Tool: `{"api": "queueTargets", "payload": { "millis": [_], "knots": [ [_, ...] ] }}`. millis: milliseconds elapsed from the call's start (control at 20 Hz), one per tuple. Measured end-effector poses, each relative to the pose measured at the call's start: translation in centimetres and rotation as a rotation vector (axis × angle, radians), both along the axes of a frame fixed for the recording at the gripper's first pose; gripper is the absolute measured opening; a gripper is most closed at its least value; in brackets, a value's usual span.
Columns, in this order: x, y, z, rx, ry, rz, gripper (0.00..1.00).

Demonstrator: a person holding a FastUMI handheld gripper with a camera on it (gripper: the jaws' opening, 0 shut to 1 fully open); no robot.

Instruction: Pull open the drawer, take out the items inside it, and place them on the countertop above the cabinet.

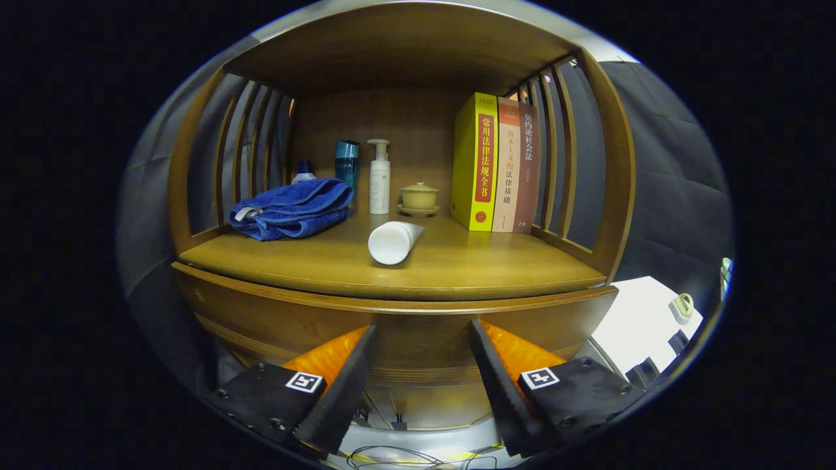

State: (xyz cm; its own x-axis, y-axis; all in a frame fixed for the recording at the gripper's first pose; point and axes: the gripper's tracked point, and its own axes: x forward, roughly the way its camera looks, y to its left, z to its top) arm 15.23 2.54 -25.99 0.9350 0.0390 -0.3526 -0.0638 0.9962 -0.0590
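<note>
While the gripper's point(423, 333) fingers gape, they hide the drawer front point(423, 356).

Gripper point(423, 333) with fingers spread apart, nothing between them, tips just short of the cabinet front point(418, 343).

Beyond the fingers, at 12 o'clock: countertop point(457, 271) with a white tube point(393, 241) lying mid-front, cap end toward the fingers. Bare wood to either side of the tube, wider toward 1 o'clock.

At 11 o'clock: folded blue towel point(292, 209) filling the left part, a small bottle point(304, 173) behind it.

Along the back: teal bottle point(347, 163), white pump bottle point(379, 179), lidded cup point(418, 198), close together.

At 1 o'clock: three upright books point(496, 166) against the slatted side point(555, 150). Shelf roof point(398, 46) closing the space overhead.
</note>
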Motion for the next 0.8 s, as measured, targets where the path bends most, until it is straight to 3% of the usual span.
{"api": "queueTargets", "payload": {
  "millis": [350, 800],
  "knots": [
    [0.0, -0.5, 0.3, 0.000, 0.007, -0.023, 0.96],
    [-1.0, -3.4, 12.7, 0.005, -0.150, -0.007, 0.99]
  ]
}}
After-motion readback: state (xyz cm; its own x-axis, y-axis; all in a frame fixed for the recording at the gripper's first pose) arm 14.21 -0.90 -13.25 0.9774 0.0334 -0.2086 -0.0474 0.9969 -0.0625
